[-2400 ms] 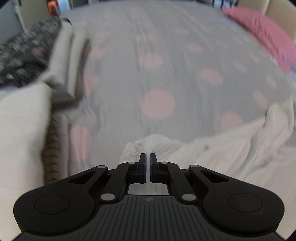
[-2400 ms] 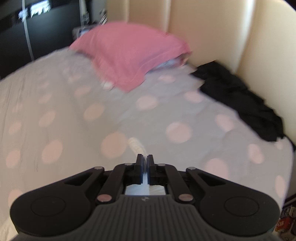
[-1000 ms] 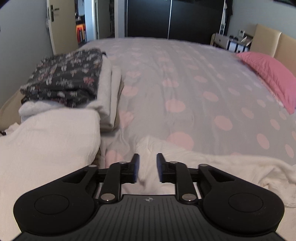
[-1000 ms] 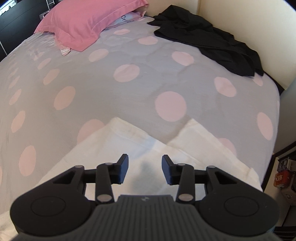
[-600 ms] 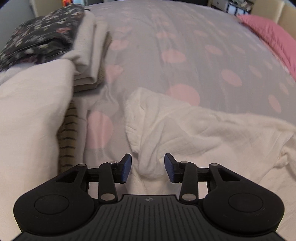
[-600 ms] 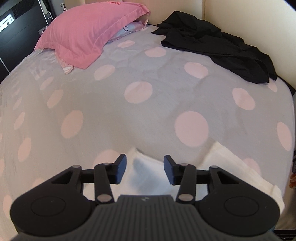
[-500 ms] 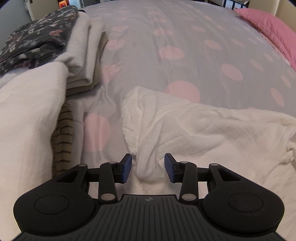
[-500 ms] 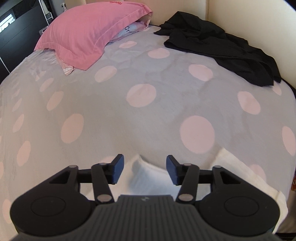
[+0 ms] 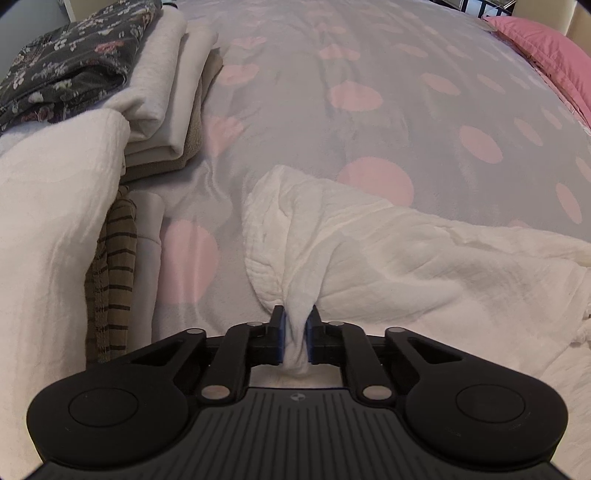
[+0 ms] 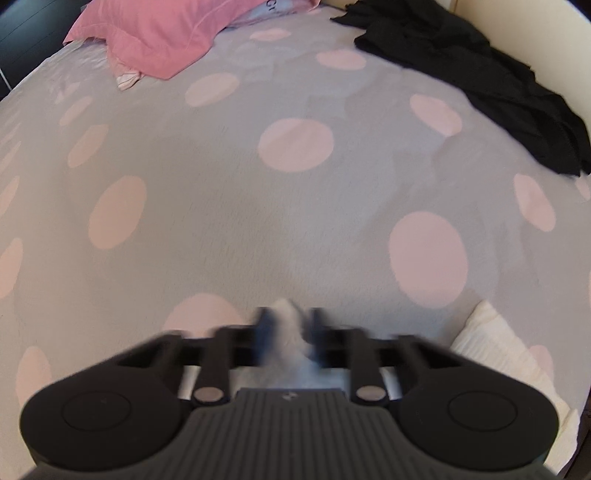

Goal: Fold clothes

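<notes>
Left wrist, left claw (image 9: 294, 328) pinching white garment (image 9: 388, 254)

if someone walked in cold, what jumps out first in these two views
The left gripper is shut on a bunched fold of the white garment, which sprawls over the grey bedspread with its big pink dots. Left of it stands a stack of folded clothes topped by a dark floral piece. In the right wrist view, a pink pillow and a crumpled black garment lie at the bed's far end.
</notes>
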A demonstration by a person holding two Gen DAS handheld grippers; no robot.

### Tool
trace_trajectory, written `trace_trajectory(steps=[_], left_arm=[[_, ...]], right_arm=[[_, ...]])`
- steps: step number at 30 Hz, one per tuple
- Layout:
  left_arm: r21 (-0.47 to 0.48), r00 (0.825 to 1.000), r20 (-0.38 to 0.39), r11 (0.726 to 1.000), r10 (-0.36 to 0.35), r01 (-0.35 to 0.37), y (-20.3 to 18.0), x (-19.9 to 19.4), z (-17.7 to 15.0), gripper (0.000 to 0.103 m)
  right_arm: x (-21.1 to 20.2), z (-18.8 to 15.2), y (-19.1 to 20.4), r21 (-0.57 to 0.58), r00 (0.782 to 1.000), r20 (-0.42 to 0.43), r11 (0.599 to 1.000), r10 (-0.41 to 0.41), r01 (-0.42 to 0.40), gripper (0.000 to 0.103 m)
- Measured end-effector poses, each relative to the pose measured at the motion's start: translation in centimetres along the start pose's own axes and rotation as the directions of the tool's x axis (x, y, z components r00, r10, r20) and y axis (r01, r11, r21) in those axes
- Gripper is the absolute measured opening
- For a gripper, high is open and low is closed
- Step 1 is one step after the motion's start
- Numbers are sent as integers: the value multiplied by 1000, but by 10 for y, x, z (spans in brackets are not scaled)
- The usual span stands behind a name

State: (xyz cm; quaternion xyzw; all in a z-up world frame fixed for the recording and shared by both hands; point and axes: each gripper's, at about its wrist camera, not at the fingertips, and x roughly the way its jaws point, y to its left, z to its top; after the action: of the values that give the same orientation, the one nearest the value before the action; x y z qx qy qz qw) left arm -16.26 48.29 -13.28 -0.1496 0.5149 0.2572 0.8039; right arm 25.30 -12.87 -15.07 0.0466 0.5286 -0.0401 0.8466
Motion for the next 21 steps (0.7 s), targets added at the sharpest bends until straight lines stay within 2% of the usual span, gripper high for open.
trace_trajectory(steps=[7,10,18,21], left_arm=[[-26,994,104,999,24,-22,2,-28,11,6],[-29,989,147,999,28,-24,7,-42,22,5],[13,987,147,998,63,-66,6,-48,59,5],[-4,987,148,998,66,-66,12,-41,64,5]], right_arm=[[-41,4,-9,38,986,165,999,-5,-1,7],[-55,12,-14,67,978,208,998,4,-18,7],[-81,58,17,19,952,306,1000,12,-18,7],[-84,76,35,2,937,350,1000,14,-15,6]])
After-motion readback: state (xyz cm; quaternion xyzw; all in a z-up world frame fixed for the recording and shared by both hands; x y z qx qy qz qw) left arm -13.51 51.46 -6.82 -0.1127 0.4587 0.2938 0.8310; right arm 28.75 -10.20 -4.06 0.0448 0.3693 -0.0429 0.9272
